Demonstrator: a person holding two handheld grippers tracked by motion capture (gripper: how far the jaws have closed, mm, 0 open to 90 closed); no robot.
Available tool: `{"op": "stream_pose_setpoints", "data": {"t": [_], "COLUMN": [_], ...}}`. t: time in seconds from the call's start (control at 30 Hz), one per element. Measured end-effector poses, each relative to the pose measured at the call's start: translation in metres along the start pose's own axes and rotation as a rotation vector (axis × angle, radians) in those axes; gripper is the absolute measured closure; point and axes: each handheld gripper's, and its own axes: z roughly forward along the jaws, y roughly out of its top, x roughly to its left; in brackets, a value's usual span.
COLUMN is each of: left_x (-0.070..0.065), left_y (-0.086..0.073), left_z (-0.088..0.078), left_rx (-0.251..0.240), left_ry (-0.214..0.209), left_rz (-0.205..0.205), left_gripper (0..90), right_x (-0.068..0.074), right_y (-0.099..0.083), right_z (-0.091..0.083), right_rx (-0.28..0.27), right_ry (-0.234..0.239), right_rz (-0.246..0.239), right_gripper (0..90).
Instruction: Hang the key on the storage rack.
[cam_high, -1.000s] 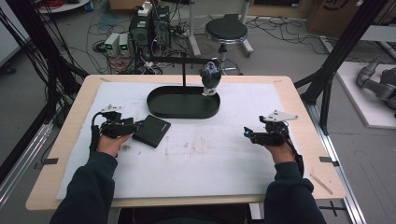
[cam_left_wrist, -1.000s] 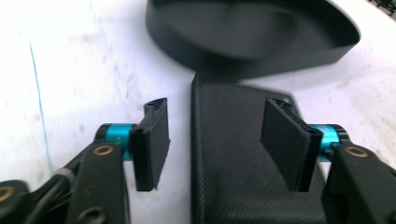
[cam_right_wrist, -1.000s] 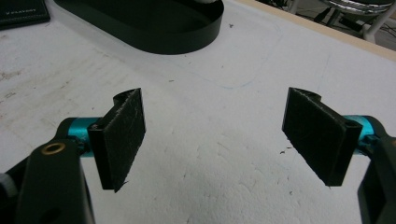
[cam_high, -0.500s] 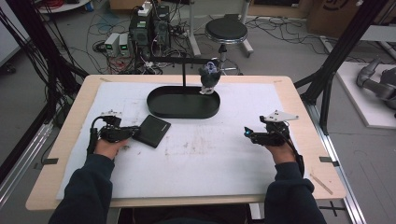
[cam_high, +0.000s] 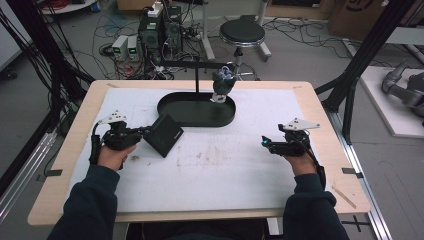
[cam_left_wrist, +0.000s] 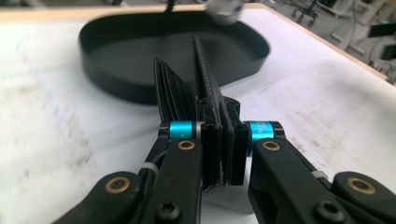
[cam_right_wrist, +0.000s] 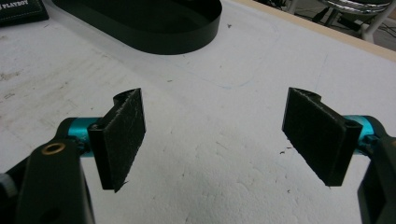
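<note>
A black wallet (cam_high: 164, 135) hangs tilted above the white mat, just left of the black oval tray (cam_high: 197, 121). My left gripper (cam_high: 145, 133) has just been closing and now stands shut on the wallet's near edge. In the left gripper view the wallet (cam_left_wrist: 205, 88) stands on edge between the pads, gripper (cam_left_wrist: 223, 135), with the tray (cam_left_wrist: 116, 84) behind it. My right gripper (cam_high: 265, 143) rests at the right of the mat, open. The right gripper view shows nothing between its jaws, gripper (cam_right_wrist: 224, 130); the wallet's corner (cam_right_wrist: 21, 11) and the tray (cam_right_wrist: 154, 37) lie at the top left.
A black stand rises behind the tray, and a small dark bundle (cam_high: 222, 82) hangs from its arm over the tray's right end. The white mat (cam_high: 215, 170) covers most of the wooden table. Cables, power units and a stool stand on the floor beyond.
The left gripper's jaws closed on the wallet and rose with it, so the wallet went from lying flat to hanging tilted off the mat. The right gripper stayed still.
</note>
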Motion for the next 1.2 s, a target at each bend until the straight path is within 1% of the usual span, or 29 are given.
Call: {"op": "stream_pose_setpoints", "data": {"t": [0.07,0.13,0.27,0.3,0.4,0.5,0.53,0.7,0.8,0.87,0.93,1.13,1.2], "left_x": [-0.008,-0.014,-0.021,-0.024,-0.032,-0.039,-0.041,-0.045,-0.047,-0.048,-0.047,-0.044,-0.044], "left_y": [0.006,0.010,0.010,0.010,0.010,0.010,0.009,0.007,0.007,0.007,0.007,0.008,0.008], "left_z": [-0.001,-0.001,0.004,0.005,0.009,0.016,0.018,0.024,0.026,0.028,0.028,0.027,0.027], "left_rx": [0.005,0.008,0.020,0.019,0.020,0.037,0.044,0.060,0.055,0.055,0.048,0.032,0.019], "left_ry": [-0.004,-0.013,-0.038,-0.046,-0.069,-0.091,-0.090,-0.089,-0.093,-0.102,-0.102,-0.105,-0.105], "left_rz": [0.046,0.075,0.103,0.103,0.120,0.136,0.141,0.148,0.146,0.144,0.139,0.115,0.109], "left_gripper": [87.2,87.2,87.3,87.3,87.2,87.3,87.3,87.1,85.8,82.8,79.4,74.7,72.2], "right_x": [0.000,0.000,0.000,-0.001,-0.001,-0.001,0.000,-0.001,-0.001,-0.001,-0.001,-0.001,-0.001], "right_y": [0.000,0.000,0.000,0.000,0.000,0.000,0.000,0.000,0.000,0.000,0.000,0.000,0.000], "right_z": [0.000,0.000,-0.001,-0.001,-0.001,-0.001,-0.001,-0.001,-0.001,-0.001,-0.001,-0.001,-0.001], "right_rx": [0.000,-0.001,-0.003,-0.002,-0.005,-0.002,-0.002,0.000,-0.001,-0.001,0.000,0.000,0.000], "right_ry": [-0.001,0.000,-0.001,-0.001,0.000,0.002,0.003,0.001,0.002,0.003,0.004,0.005,0.005], "right_rz": [0.000,0.002,0.005,0.004,0.006,0.004,0.003,0.004,0.004,0.003,0.001,0.003,0.005], "right_gripper": [21.8,21.8,21.8,21.8,21.8,21.8,21.8,21.8,21.8,21.8,21.8,21.8,21.8]}}
